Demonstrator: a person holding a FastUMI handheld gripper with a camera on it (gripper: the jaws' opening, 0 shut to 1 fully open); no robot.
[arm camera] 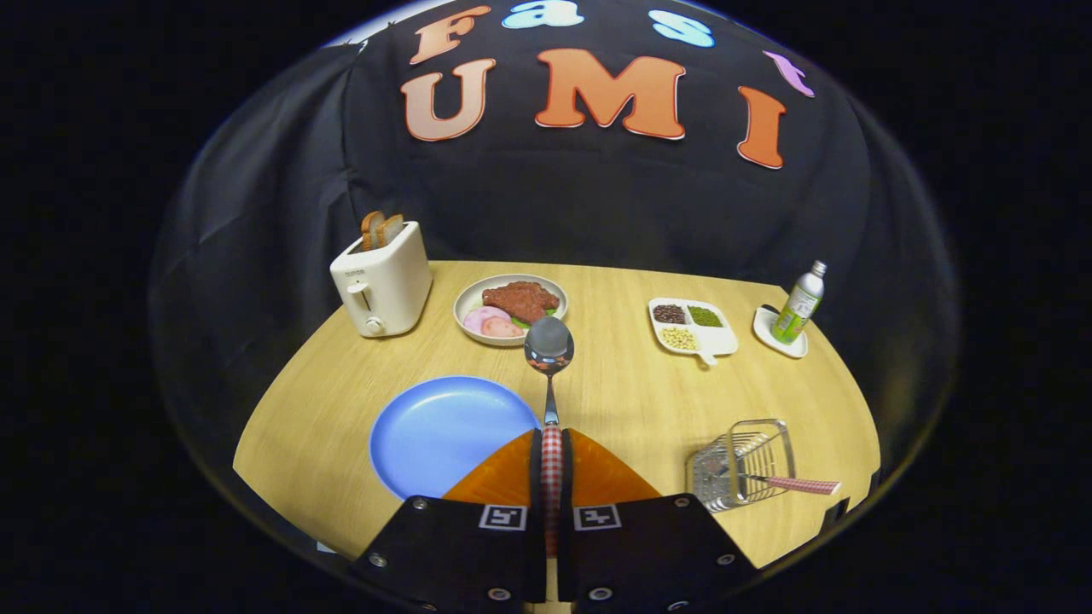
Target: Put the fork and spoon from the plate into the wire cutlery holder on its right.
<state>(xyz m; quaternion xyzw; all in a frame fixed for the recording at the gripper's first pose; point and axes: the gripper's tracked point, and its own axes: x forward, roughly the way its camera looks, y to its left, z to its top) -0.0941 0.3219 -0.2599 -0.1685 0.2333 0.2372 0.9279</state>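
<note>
1. The gripper [552, 465] has its fingers closed on the checked handle of one spoon [548, 348], bowl pointing forward and lifted above the table [614, 392].
2. Risk: the hold is on the narrow handle only. The spoon could pivot or slip during the carry to the right.
3. One blue plate [444, 431] lies just left of the fingers, with nothing visible on its exposed part.
4. One wire cutlery holder [742, 465] stands to the right. One checked handle, judged to be the fork [798, 485], leans out of it over the rim.
5. Risk: that protruding handle could be knocked on approach, tipping the light holder.
6. Beyond: one toaster [381, 281] with two bread slices, one food plate [510, 309], one divided dish [691, 326], one bottle [802, 300] on one saucer [778, 334].
</note>
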